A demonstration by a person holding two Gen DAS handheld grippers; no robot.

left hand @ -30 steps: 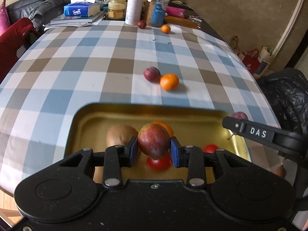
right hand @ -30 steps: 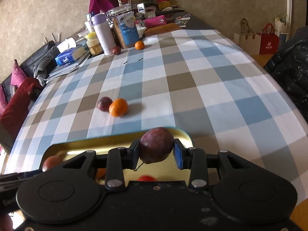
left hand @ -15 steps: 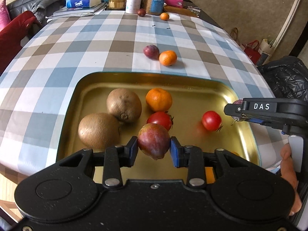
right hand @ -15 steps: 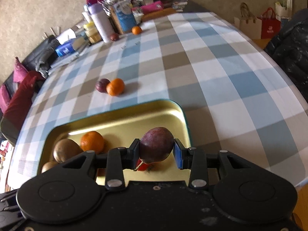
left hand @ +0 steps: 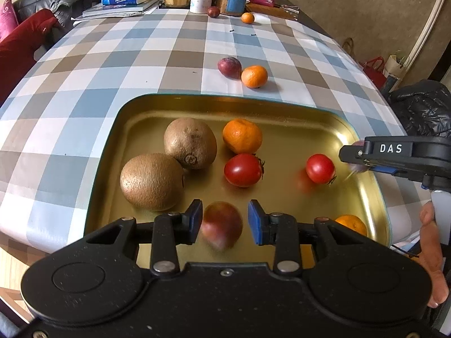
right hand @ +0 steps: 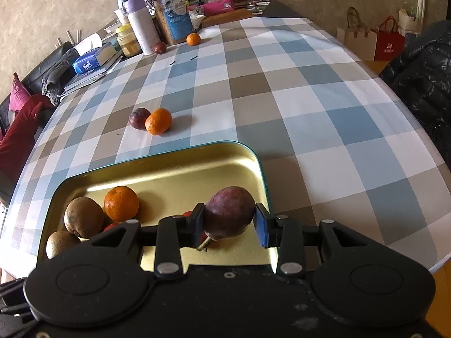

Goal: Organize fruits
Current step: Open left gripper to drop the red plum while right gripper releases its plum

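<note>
**Left wrist view, left to right.** The bench (left hand: 84,84), under a checked cloth, falls away at its left edge toward a red cushion (left hand: 19,45). The gold tray (left hand: 104,169) lies close to the near bench edge. Two kiwis (left hand: 152,181) sit touching each other beside its left wall. A mandarin (left hand: 242,135) sits next, with a tomato (left hand: 243,170) just in front of it.

The left tool (left hand: 224,222) hangs over the tray's near rim. Its jaws are slightly apart, with a red-purple fruit (left hand: 222,225) between them. The fruit is motion-blurred, and a thin gap shows at the right pad.

Further right, a second tomato (left hand: 320,168) stands alone on bare tray floor. A small mandarin (left hand: 351,224) sits in the near right corner. A person's hand (left hand: 431,253) shows at the frame edge.

**Beyond the far rim.** A loose plum (left hand: 229,67) touches a loose mandarin (left hand: 254,76). Behind them is a wide stretch of bare cloth. It reaches back to the jars and books (left hand: 121,8), where another plum and mandarin pair (left hand: 248,17) rests.

**Right wrist view.** The right tool (right hand: 229,224) is clamped on a purple fruit (right hand: 228,214), with both pads touching it. It holds the fruit above the tray's right end, just inside the right wall. To the right of that wall, bare cloth runs to the bench's curved right edge. Paper bags (right hand: 358,42) and a dark jacket (right hand: 422,84) lie beyond that edge.
</note>
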